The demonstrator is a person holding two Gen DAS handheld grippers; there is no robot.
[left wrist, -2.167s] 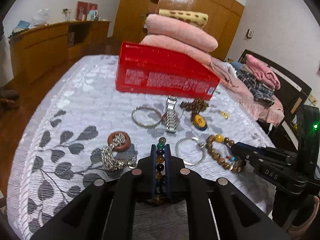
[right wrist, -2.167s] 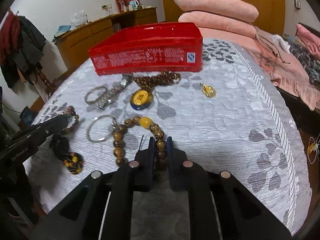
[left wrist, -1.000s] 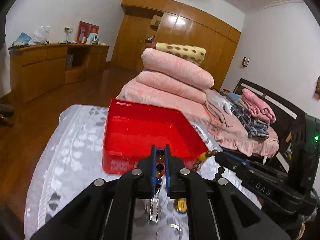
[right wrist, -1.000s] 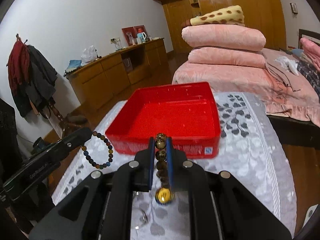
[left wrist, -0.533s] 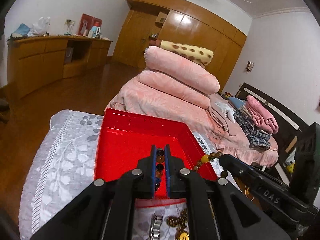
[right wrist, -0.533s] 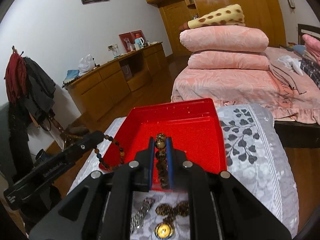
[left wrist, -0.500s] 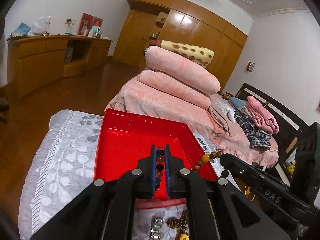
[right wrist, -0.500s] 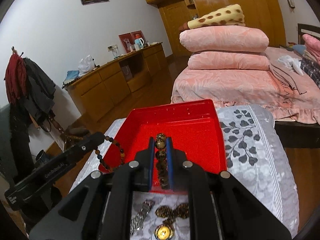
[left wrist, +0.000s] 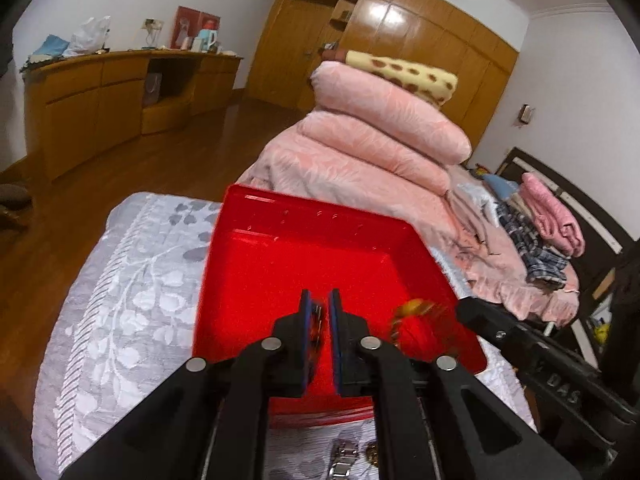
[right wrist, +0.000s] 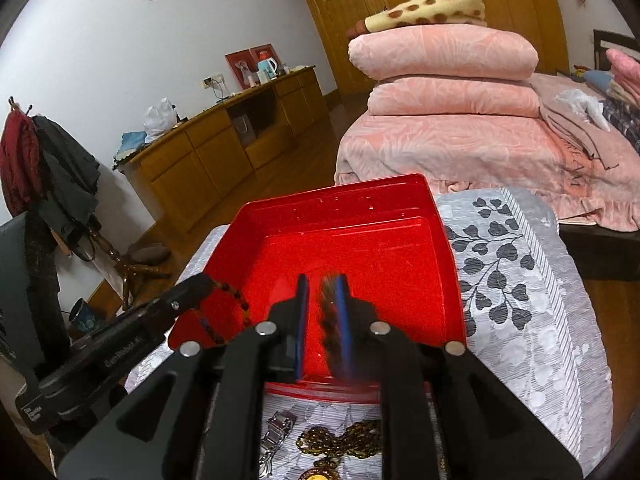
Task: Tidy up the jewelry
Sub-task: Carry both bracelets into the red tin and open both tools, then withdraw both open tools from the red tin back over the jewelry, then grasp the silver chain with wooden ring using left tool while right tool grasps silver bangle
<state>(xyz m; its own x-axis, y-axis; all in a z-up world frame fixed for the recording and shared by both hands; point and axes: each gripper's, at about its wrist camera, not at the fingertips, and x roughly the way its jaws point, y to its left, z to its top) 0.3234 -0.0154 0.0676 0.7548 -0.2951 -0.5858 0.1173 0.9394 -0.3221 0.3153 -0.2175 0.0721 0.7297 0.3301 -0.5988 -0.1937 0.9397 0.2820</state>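
The red plastic bin (left wrist: 280, 264) sits on the grey leaf-patterned bed cover; it also shows in the right wrist view (right wrist: 360, 248). My left gripper (left wrist: 318, 316) is over the bin's near half, jaws slightly parted, with the dark multicoloured bead bracelet (left wrist: 317, 320) blurred between them. In the right wrist view that bracelet (right wrist: 236, 300) hangs from the left gripper over the bin. My right gripper (right wrist: 322, 312) has its jaws parted above the bin, with the brown bead bracelet (right wrist: 330, 320) blurred as it slips down. The same bracelet (left wrist: 412, 316) blurs inside the bin.
A metal watch (right wrist: 276, 428), a brown bead necklace (right wrist: 340, 444) and a yellow pendant (right wrist: 320, 474) lie on the cover in front of the bin. Stacked pink quilts (right wrist: 440, 80) stand beyond the bin. A wooden sideboard (left wrist: 100, 96) runs along the left wall.
Both grippers have moved closer over the bin and their jaws have parted. Both bracelets, held firmly before, are now blurred and dropping toward the bin.
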